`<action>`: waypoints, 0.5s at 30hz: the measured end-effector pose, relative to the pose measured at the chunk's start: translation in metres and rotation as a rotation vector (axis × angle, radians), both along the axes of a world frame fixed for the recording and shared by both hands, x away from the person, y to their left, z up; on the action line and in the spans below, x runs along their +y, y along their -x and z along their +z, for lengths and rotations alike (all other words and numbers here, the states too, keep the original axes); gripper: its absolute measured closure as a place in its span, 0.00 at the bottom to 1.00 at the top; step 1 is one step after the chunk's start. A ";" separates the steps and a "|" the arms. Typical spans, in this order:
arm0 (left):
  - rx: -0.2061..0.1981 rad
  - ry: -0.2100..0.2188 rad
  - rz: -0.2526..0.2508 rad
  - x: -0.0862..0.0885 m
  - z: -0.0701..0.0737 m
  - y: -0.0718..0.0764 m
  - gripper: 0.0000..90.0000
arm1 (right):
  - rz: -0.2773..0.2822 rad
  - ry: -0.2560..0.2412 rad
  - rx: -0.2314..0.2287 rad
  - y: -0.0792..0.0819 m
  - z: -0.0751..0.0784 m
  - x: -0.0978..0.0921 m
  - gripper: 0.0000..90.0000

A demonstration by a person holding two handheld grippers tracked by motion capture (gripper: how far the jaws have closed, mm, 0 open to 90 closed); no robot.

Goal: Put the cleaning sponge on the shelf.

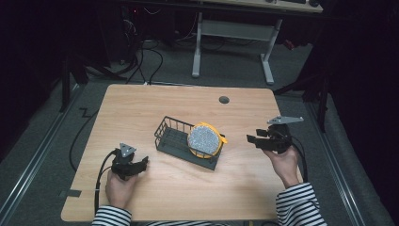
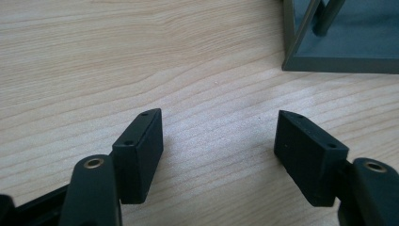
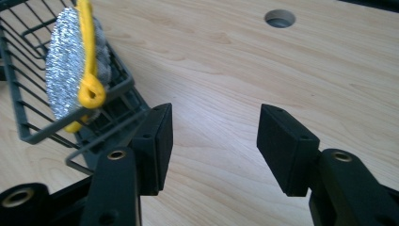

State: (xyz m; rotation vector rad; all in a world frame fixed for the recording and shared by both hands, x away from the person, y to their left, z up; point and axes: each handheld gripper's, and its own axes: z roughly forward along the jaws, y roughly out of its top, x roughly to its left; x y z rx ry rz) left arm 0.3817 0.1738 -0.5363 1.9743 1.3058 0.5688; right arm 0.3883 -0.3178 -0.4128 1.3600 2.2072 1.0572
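Both grippers' jaws wide, empty; scrubber [image 1: 204, 140] back hidden (leans in rack [image 1: 170, 133]).

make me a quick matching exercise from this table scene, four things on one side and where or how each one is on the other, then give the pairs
Things:
1. dark wire basket
2. round silver scouring pad with yellow rim
3. left gripper
4. round grey hole in the wooden tabletop

Places or states:
A. near the table's far edge
B. middle of the table
C. open, over bare wood at the table's near left
D. on edge, leaning at the basket's right end

Pairs: 1-B, 2-D, 3-C, 4-A
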 end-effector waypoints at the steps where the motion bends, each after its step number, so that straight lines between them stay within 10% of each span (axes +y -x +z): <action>1: 0.000 0.000 0.000 0.000 0.000 0.000 0.38 | -0.007 -0.014 0.001 0.001 -0.002 -0.003 0.52; 15: 0.000 0.000 0.001 0.000 0.000 0.000 0.38 | -0.094 -0.077 0.036 0.017 -0.045 -0.029 0.52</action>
